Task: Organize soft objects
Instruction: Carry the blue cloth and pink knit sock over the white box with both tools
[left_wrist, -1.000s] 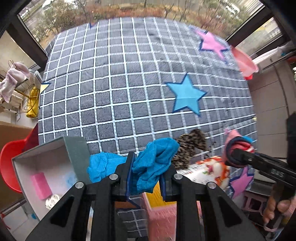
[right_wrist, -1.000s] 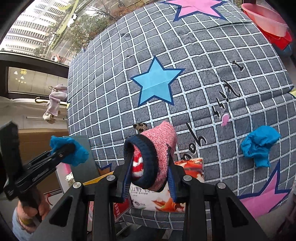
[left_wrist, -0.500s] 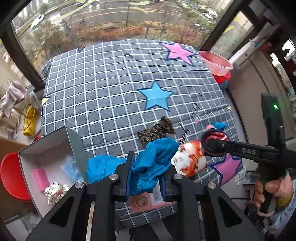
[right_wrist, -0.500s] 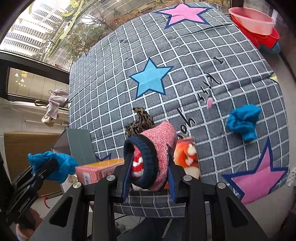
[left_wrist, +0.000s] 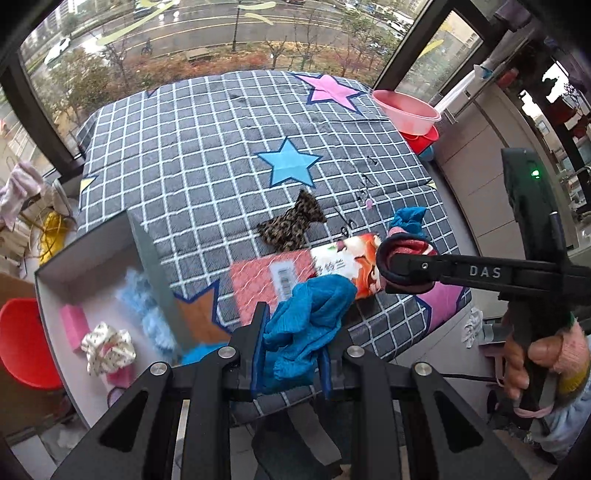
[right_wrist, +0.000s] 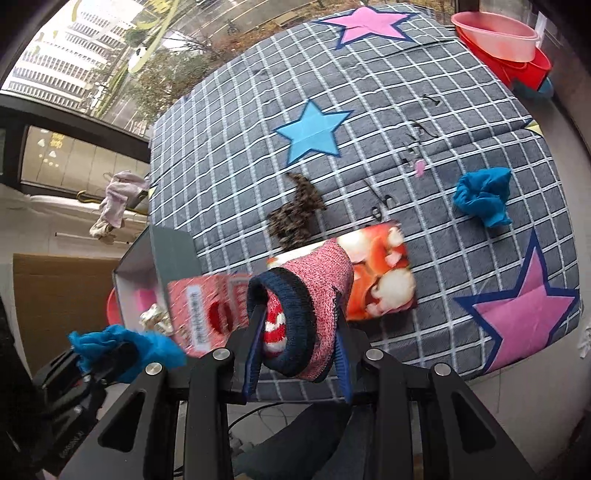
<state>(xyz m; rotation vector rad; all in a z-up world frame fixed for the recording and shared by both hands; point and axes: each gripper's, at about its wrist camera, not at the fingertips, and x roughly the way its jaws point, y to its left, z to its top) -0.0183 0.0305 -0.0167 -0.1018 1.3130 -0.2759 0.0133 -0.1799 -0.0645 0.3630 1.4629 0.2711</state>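
Note:
My left gripper (left_wrist: 291, 354) is shut on a blue cloth (left_wrist: 314, 317), held above the near edge of the checked mat (left_wrist: 207, 155). My right gripper (right_wrist: 297, 343) is shut on a pink sock with a navy cuff (right_wrist: 310, 291); it also shows in the left wrist view (left_wrist: 402, 258). An open grey box (left_wrist: 88, 258) at the left holds a pink block (left_wrist: 74, 325), a spotted cloth (left_wrist: 107, 350) and a pale blue fluffy piece (left_wrist: 144, 310). A leopard-print cloth (left_wrist: 291, 225) and a second blue cloth (right_wrist: 484, 195) lie on the mat.
A pink and orange printed packet (left_wrist: 314, 269) lies on the mat near the front edge. Pink and red basins (left_wrist: 410, 114) stand at the far right corner. A red basin (left_wrist: 22, 339) sits left of the box. A window runs behind the mat.
Both grippers have pulled back and up from the mat, each still holding its cloth. More of the mat, the box and the packet has come into view.

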